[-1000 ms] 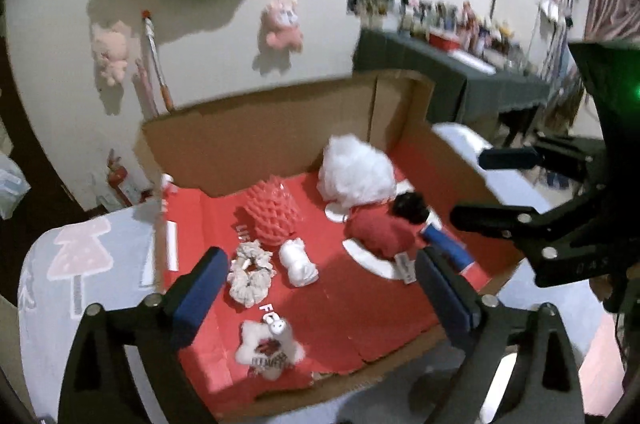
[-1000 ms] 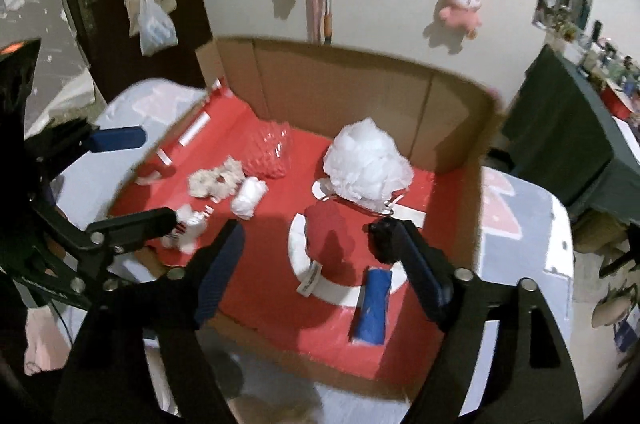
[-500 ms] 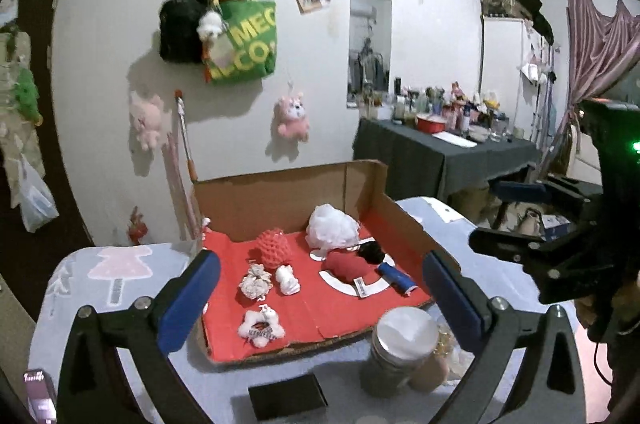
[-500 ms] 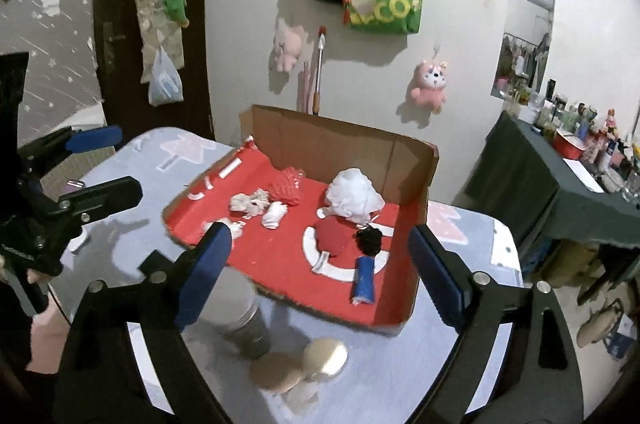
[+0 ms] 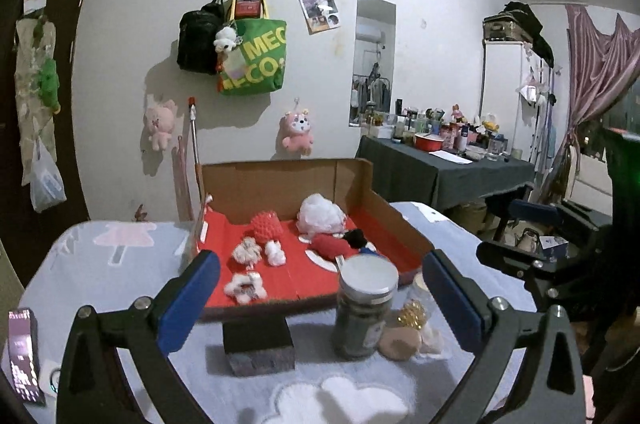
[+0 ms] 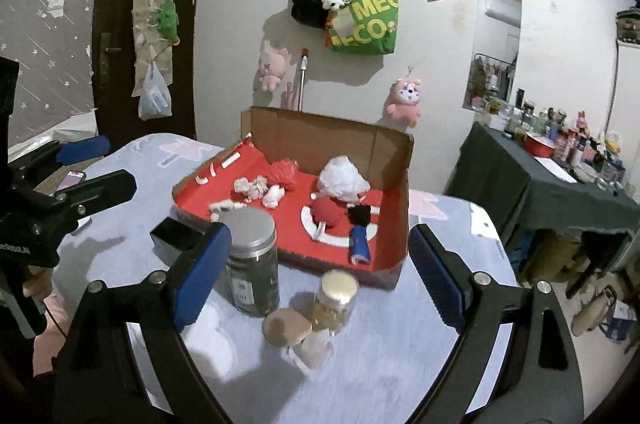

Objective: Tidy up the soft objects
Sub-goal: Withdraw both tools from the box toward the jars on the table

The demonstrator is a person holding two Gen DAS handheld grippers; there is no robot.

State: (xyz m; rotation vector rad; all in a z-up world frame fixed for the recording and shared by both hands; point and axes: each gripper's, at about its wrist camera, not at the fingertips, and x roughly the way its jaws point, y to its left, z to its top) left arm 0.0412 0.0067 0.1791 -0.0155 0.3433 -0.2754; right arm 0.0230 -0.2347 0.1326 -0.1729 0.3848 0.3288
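Note:
An open cardboard box [image 5: 280, 179] with a red lining holds several soft objects: a white puff [image 5: 322, 214], a red mesh ball [image 5: 266, 227], a red pouch [image 5: 330, 246], a black pompom [image 5: 355, 237], white scrunchies [image 5: 246, 251] and a white star-shaped toy [image 5: 245, 287]. The box also shows in the right wrist view [image 6: 396, 216], with a blue roll [image 6: 359, 244] in it. My left gripper [image 5: 320, 304] is open and empty, held back above the table in front of the box. My right gripper [image 6: 316, 280] is open and empty, also back from the box.
A glass jar with a silver lid [image 5: 366, 308], a small gold-lidded jar [image 6: 335, 300], a beige puff [image 5: 400, 343] and a black block [image 5: 258, 342] stand on the table in front of the box. A phone [image 5: 24, 356] lies at the left edge. A cluttered dark table [image 5: 444, 167] stands behind.
Both grippers have pulled back and up from close over the box; the table front with jars and the black block has come into view. Both stay open and empty.

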